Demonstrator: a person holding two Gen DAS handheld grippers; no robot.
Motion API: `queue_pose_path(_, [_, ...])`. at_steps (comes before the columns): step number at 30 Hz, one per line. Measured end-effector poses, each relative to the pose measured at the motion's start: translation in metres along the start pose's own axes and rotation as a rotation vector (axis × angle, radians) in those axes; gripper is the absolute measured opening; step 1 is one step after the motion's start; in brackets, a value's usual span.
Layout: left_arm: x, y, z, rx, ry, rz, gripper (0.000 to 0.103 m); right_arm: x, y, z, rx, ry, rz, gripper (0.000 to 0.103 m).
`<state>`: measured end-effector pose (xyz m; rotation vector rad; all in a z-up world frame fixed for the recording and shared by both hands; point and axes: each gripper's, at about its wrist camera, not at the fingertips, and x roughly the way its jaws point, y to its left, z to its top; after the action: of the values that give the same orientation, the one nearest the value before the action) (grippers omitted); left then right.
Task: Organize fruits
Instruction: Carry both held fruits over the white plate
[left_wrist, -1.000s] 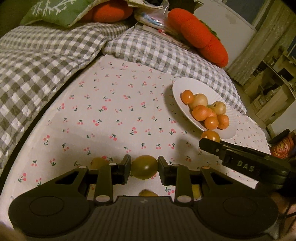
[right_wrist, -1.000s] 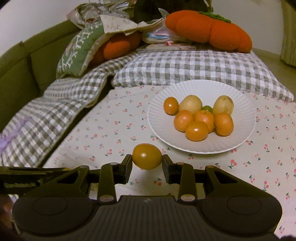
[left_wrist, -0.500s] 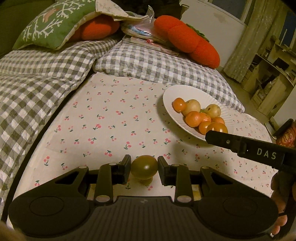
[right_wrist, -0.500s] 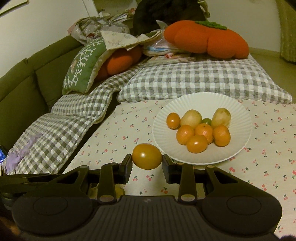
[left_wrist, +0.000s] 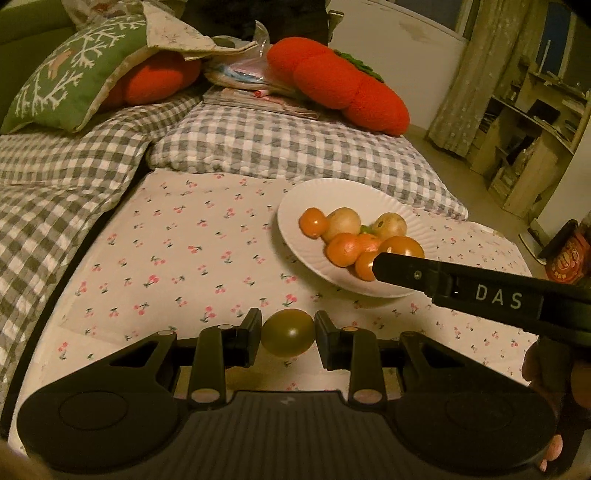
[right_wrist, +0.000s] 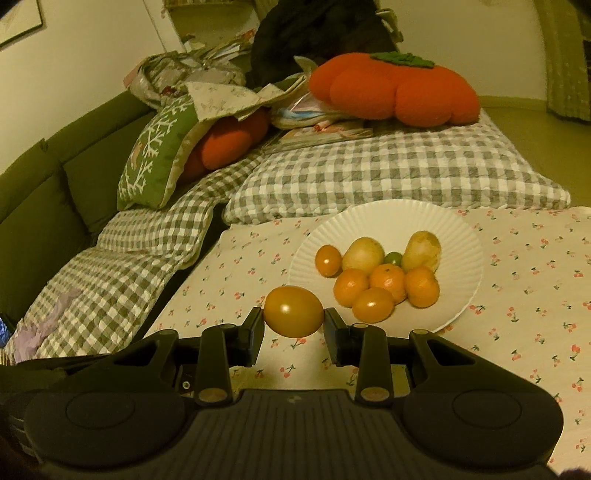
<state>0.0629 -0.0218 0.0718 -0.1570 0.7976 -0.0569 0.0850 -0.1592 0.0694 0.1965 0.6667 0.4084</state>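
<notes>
Plate (right_wrist: 469, 236) holds oranges (right_wrist: 388, 280), tomatoes (right_wrist: 373, 304), potatoes (right_wrist: 364, 254).

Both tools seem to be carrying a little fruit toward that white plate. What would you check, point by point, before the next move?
1. Right tool grips orange tomato squarely: ok.
2. Left tool grips olive-green tomato: ok.
3. Ribbed white plate has bare space: ok, far rim.
4. Right tool is over the plate: not ok in its own view; the left view suggests it is.
5. Piled fruit stays put: cannot tell.
</notes>
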Motion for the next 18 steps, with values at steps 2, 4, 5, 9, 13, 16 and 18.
queue_pose_path(2, [0.002, -0.004, 0.002, 0.003, -0.002, -0.004, 0.016, -0.002, -0.003, 0.002, 0.009, -0.008, -0.003, 0.031])
queue_pose_path(4, [0.004, -0.008, 0.004, 0.008, -0.006, -0.004, 0.016, -0.004, -0.006, 0.004, 0.016, -0.014, -0.009, 0.031])
queue_pose_path(5, [0.005, -0.010, 0.005, 0.010, -0.008, -0.004, 0.016, -0.005, -0.008, 0.005, 0.019, -0.017, -0.012, 0.031])
queue_pose_path(9, [0.010, -0.018, 0.009, 0.021, -0.012, -0.002, 0.016, -0.008, -0.016, 0.009, 0.036, -0.032, -0.026, 0.031])
queue_pose_path(13, [0.016, -0.023, 0.012, 0.037, -0.014, 0.005, 0.016, -0.010, -0.028, 0.013, 0.064, -0.040, -0.039, 0.031])
queue_pose_path(16, [0.022, -0.026, 0.013, 0.047, -0.009, 0.006, 0.016, -0.011, -0.036, 0.016, 0.084, -0.045, -0.051, 0.031])
queue_pose_path(18, [0.025, -0.027, 0.016, 0.052, -0.011, 0.008, 0.016, -0.010, -0.039, 0.017, 0.094, -0.045, -0.055, 0.031])
